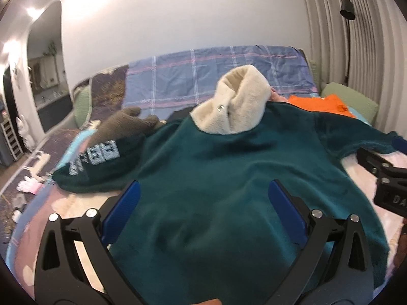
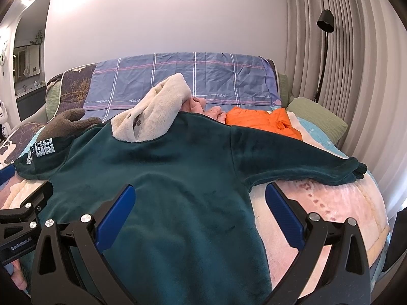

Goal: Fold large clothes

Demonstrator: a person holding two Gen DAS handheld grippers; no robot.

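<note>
A large dark teal fleece hoodie (image 1: 216, 178) (image 2: 165, 175) lies spread on the bed, its cream fuzzy hood (image 1: 236, 101) (image 2: 155, 111) at the far end. Its left sleeve (image 1: 96, 162) (image 2: 43, 160) is bent, showing a pale blue print and a brown paw-shaped cuff (image 1: 124, 124) (image 2: 68, 122). The right sleeve (image 2: 292, 162) stretches out sideways. My left gripper (image 1: 203, 195) hovers open over the body of the hoodie. My right gripper (image 2: 199, 198) is open over the hoodie's right side, near the armpit. Neither holds cloth.
An orange jacket (image 2: 264, 122) (image 1: 320, 104) and a pink garment (image 2: 203, 106) lie beyond the hoodie. A pink blanket (image 2: 330, 203) covers the bed, a blue plaid sheet (image 2: 203, 76) drapes the headboard, and a green pillow (image 2: 315, 117) sits at right. Curtains and a black floor lamp (image 2: 324, 25) stand right.
</note>
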